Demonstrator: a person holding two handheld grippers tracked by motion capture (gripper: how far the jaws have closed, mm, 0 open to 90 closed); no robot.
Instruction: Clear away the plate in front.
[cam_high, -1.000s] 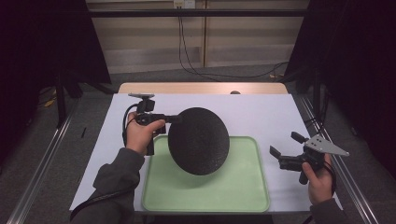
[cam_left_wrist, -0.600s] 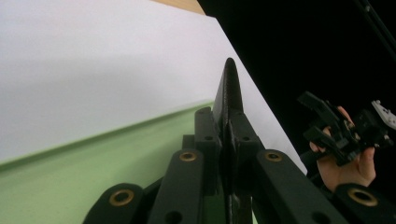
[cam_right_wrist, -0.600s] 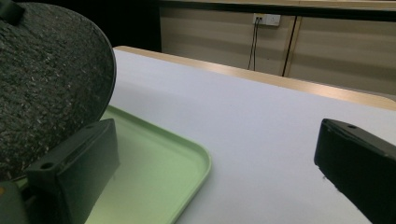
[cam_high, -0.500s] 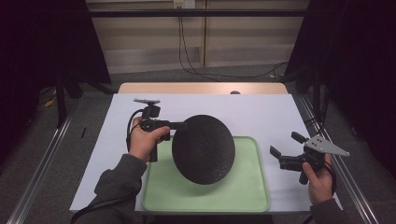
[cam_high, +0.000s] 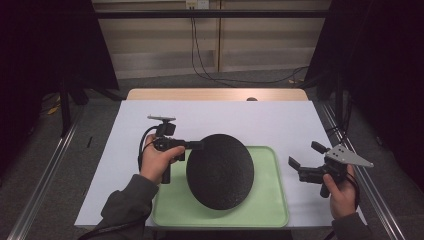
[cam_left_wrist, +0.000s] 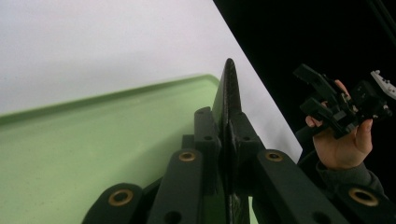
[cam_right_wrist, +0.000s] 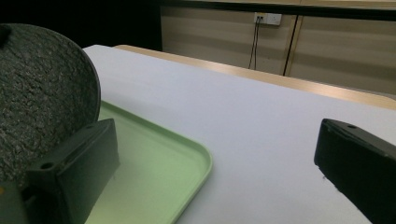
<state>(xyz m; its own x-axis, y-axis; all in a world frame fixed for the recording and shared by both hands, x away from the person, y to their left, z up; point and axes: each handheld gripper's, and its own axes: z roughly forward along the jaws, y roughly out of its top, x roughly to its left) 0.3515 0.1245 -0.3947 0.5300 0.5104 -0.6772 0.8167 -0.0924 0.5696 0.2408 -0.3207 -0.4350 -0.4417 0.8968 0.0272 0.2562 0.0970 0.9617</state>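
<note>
Left gripper (cam_high: 197, 145) clamps the rim of the black speckled plate (cam_high: 220, 171), which hangs tilted ahead of its jaws over the green tray (cam_high: 272, 200). Right gripper (cam_high: 303, 159) stands wide open, well apart.

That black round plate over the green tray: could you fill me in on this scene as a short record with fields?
Held thing: black plate, speckled, tilted on edge over the tray
Holder: left gripper, jaws clamped on the plate's rim
Below it: green tray on a white table
Right gripper: jaws wide open, nothing between them, beside the tray's right edge
Contact of plate with tray: cannot tell
</note>
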